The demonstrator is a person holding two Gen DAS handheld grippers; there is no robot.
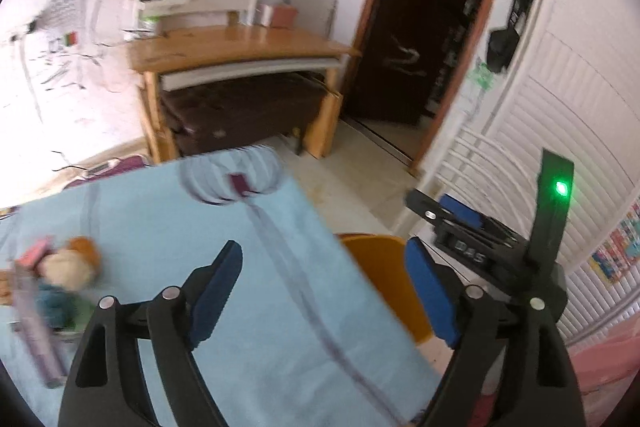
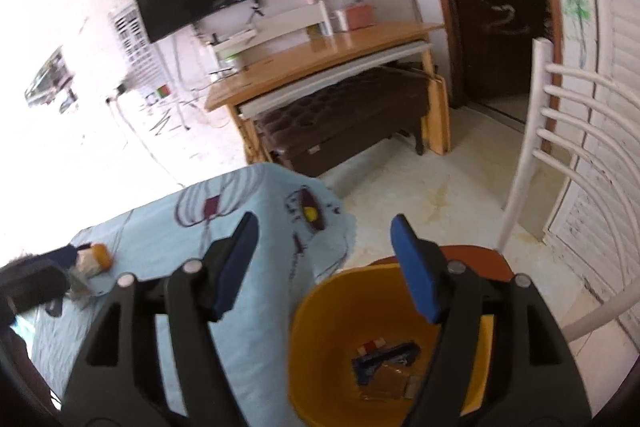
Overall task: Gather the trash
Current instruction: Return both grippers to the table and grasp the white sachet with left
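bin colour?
Yellow-orange bin, wrappers already inside; shows best in the right wrist view, beside the light blue tablecloth.

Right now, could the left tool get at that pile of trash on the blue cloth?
Probably yes. The left tool is open and empty, and the pile lies uncovered on the cloth off to its left, with nothing between them; it would need to swing over.

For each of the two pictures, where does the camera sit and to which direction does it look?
Left wrist: sits on the left gripper, looks down over the blue-covered table toward the desk; own open fingers and the right gripper show.
Right wrist: sits on the right gripper, looks down over the yellow bin with trash inside; own open fingers show.
Shared: table, bin, wooden desk, TV, dark doorway.
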